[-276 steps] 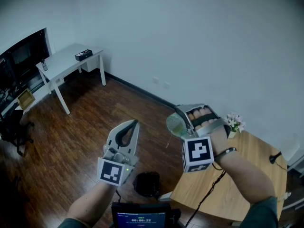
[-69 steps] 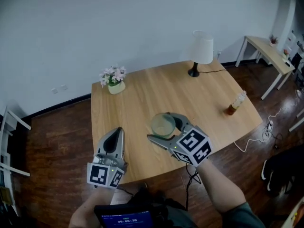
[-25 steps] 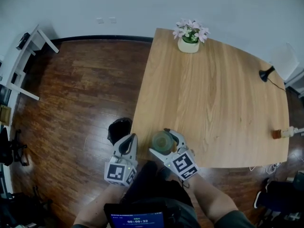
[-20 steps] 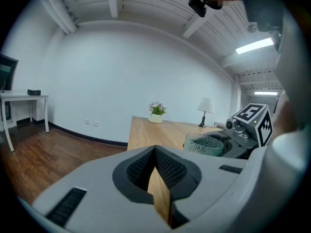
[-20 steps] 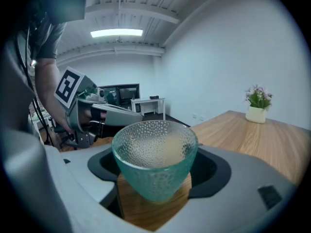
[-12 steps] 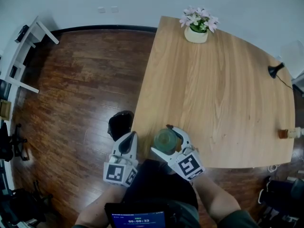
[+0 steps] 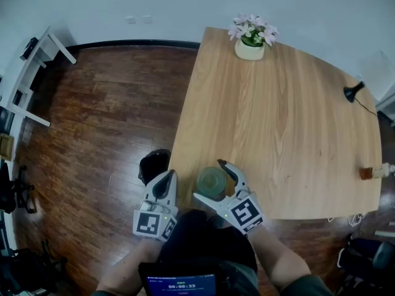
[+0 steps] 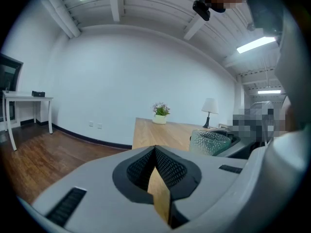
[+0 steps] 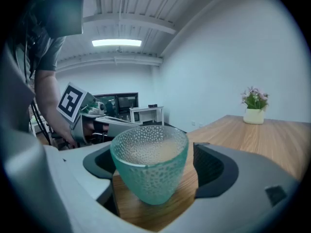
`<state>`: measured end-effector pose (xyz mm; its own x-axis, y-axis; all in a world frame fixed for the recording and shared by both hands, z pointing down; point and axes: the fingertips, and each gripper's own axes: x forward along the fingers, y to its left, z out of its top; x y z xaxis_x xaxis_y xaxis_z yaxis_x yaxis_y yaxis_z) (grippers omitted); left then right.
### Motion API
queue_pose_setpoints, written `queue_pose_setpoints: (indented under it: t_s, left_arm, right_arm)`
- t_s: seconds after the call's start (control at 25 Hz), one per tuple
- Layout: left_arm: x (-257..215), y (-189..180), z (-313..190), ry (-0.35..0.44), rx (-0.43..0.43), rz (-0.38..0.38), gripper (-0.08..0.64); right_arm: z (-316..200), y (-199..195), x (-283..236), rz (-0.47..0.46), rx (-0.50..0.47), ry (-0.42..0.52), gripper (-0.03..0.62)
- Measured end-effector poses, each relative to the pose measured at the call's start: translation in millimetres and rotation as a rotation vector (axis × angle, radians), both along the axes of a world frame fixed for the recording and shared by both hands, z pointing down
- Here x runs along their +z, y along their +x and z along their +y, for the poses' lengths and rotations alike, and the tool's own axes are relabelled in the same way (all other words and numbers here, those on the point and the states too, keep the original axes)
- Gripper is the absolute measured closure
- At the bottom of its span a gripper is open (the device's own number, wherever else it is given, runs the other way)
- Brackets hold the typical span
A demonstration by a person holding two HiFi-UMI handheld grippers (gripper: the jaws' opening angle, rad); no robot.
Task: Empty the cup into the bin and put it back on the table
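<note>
— Where is the cup now?

— The green glass cup [image 9: 148, 166] stands upright on the table [image 7: 278, 122], close to the edge, at the corner nearest to me.

— Is your right gripper holding it?

— No. My right gripper [image 7: 208, 180] has one jaw on each side of the cup, but the jaws have just been opening and are now wide apart. In the right gripper view there is a clear gap between the cup and one pad. The other pad is very close to the glass, and I cannot tell if it touches.

— And your left gripper?

— My left gripper [image 7: 164, 184] is clenched, with nothing inside; its pads meet at the tips. It hangs over the dark wooden floor [image 7: 92, 122], just beside the table's edge and near the black bin [image 7: 154, 164].

— Is anything else on the table?

— A pot of flowers [image 7: 249, 45] stands at the far end, well apart from the cup.
</note>
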<state>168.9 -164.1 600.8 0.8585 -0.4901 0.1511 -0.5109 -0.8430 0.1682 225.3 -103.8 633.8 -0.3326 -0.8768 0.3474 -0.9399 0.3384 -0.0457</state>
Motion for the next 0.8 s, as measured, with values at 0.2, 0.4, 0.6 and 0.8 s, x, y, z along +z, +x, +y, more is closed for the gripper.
queue_pose_setpoints:
  t_s: [0.2,0.4,0.6,0.8]
  left_arm:
    - [-27.0,-1.1,6.0,0.044,0.004,0.019,0.558]
    - [-54.2,-3.6,22.4,0.077,0.013,0.043,0.558]
    - [-89.7,-13.1,41.0,0.097,0.016,0.076,0.558]
    - [-127.3,-25.3,55.6,0.131,0.043,0.101,0.558]
  right_arm:
    - [4.9,3.5,-26.0,0.008,0.009,0.023,0.115]
    - [15.9,-0.2,-57.9,0.000,0.030,0.065,0.115]
    - [34.6,-4.7,-92.6,0.013,0.027,0.105,0.142]
    - [49.7,-10.6,-136.2,-0.030,0.076,0.159,0.201]
